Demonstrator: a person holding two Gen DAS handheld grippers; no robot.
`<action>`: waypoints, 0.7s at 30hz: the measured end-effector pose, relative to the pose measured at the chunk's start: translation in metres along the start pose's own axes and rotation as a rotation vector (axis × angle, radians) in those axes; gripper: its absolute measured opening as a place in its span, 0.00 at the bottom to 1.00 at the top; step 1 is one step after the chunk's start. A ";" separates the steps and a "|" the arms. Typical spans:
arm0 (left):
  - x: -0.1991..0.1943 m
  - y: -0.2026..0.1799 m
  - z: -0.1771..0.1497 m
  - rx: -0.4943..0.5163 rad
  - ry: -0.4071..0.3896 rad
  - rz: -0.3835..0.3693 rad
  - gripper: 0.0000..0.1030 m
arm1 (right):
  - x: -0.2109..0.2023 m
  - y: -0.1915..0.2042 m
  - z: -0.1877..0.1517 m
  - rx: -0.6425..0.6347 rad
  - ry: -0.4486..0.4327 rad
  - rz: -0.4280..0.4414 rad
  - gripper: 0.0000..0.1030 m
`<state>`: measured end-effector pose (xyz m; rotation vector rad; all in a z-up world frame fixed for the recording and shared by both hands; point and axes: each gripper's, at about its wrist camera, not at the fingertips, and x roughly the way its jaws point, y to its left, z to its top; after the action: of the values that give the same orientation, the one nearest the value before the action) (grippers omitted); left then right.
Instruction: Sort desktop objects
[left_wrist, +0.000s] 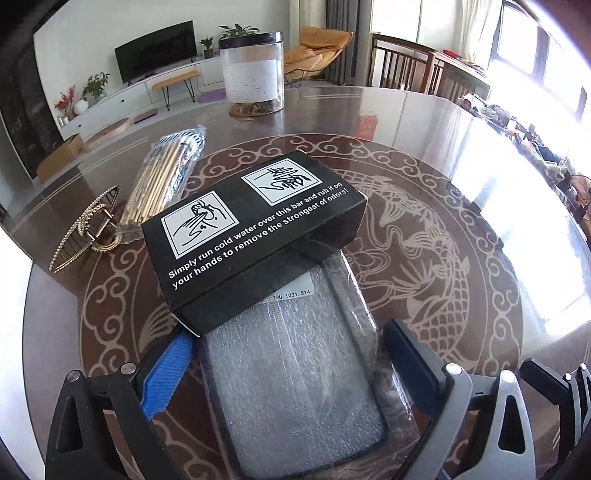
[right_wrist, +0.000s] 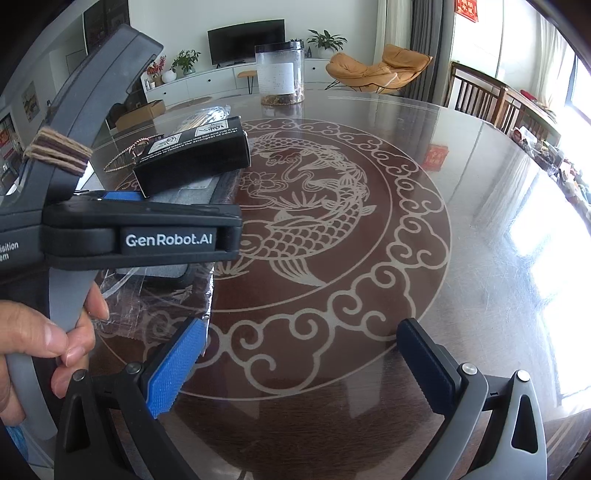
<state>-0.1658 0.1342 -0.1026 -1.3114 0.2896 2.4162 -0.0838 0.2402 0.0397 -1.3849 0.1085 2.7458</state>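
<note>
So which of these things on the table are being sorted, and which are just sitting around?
Being sorted:
- black box, lying on the wrapped phone case
- bundle of wooden sticks
- gold hair clip
- left tongs, open around the case

Just lying about:
- clear jar
- television
- orange chair
- right tongs, open, idle

The round desk (left_wrist: 424, 122) has a glossy dark top with a pale fish-and-cloud pattern. On it lie a wrapped grey pad (left_wrist: 295, 387), a chopstick bundle (left_wrist: 166, 177) and, touching the bundle's near end, a gold hair clip (left_wrist: 88, 229). A black box (left_wrist: 251, 236) rests tilted on the pad's far end. A lidded jar (left_wrist: 252, 72) stands near the far edge.
</note>
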 end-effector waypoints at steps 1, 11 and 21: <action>0.000 -0.003 0.001 0.005 -0.002 -0.008 0.97 | -0.001 -0.004 -0.002 0.017 -0.001 -0.009 1.00; -0.022 0.010 -0.014 -0.075 -0.002 -0.137 0.98 | -0.005 -0.015 -0.006 0.046 -0.001 -0.039 1.00; -0.073 0.029 0.018 -0.144 -0.149 0.002 0.98 | -0.002 -0.011 -0.005 0.024 0.013 -0.070 1.00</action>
<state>-0.1551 0.0972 -0.0314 -1.1802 0.0778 2.5608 -0.0776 0.2510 0.0381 -1.3736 0.0914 2.6707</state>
